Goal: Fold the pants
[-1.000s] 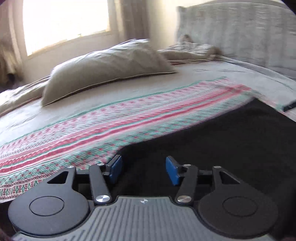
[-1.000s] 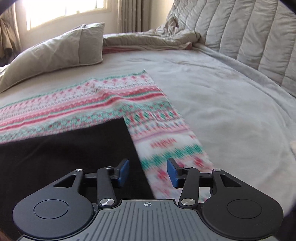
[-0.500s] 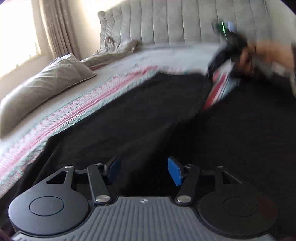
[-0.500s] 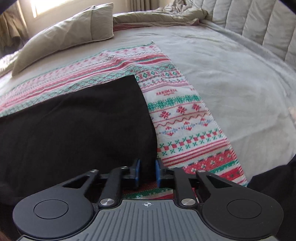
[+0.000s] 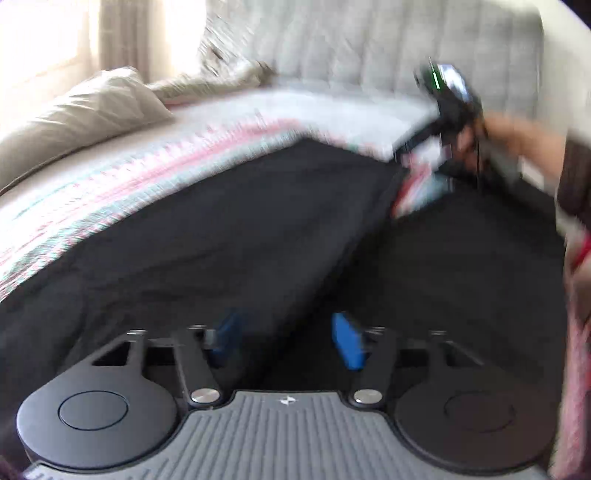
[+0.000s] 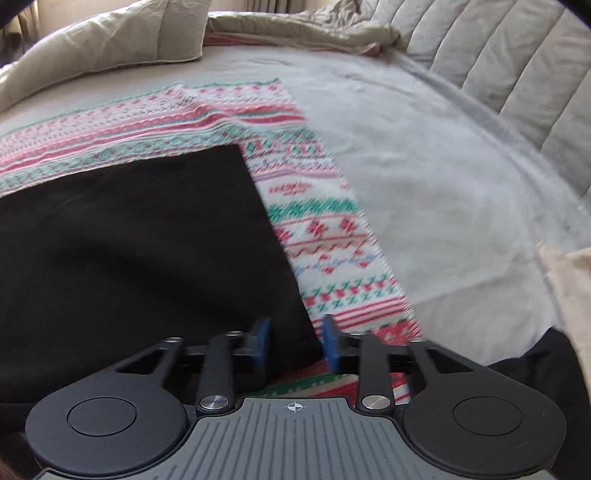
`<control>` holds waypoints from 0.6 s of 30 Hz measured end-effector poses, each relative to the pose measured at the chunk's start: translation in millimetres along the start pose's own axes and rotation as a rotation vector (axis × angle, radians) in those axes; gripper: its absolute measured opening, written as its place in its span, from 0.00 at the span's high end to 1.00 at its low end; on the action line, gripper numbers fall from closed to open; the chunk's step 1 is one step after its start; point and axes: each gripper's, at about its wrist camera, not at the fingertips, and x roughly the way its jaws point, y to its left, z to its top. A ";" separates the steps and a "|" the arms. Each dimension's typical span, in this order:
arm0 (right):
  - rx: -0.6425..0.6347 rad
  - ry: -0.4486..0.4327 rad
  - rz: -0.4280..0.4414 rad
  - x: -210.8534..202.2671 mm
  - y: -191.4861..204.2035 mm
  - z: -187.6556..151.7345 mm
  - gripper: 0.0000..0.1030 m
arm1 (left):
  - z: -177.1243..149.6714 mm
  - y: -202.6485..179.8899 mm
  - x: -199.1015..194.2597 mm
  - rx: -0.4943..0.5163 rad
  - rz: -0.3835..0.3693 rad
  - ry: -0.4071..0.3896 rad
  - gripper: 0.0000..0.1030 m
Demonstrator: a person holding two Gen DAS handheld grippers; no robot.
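Observation:
Black pants (image 5: 221, 236) lie spread on a patterned red, green and white blanket (image 6: 325, 221) on a bed. The left wrist view is blurred. My left gripper (image 5: 288, 339) is open and empty, low over the black cloth. My right gripper (image 6: 295, 341) is open, its jaws on either side of the pants' near corner (image 6: 299, 325), with no grip on it. In the left wrist view the right gripper (image 5: 447, 107) shows far right, held by a hand at the pants' far corner.
A grey pillow (image 6: 110, 44) lies at the back left. A crumpled beige cover (image 6: 306, 33) lies by the quilted grey headboard (image 6: 498, 62). Grey bedsheet (image 6: 443, 184) spreads to the right of the blanket. A window (image 5: 37, 37) is at the left.
My right gripper was shut on the pants' corner half a second ago and has now opened. The left view has swung from the pillow side toward the headboard and right hand.

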 end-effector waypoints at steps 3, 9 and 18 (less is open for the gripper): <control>0.011 -0.042 -0.006 -6.6 1.3 1.4 0.48 | -0.7 20.8 -17.4 -0.048 0.088 -0.038 0.31; -0.010 -0.137 0.132 -24.8 33.9 3.5 0.35 | -25.3 75.2 -35.1 -0.154 0.306 -0.030 0.27; 0.091 -0.086 0.204 -5.5 22.0 -23.0 0.28 | -125.7 131.5 -112.5 -0.415 0.514 0.001 0.07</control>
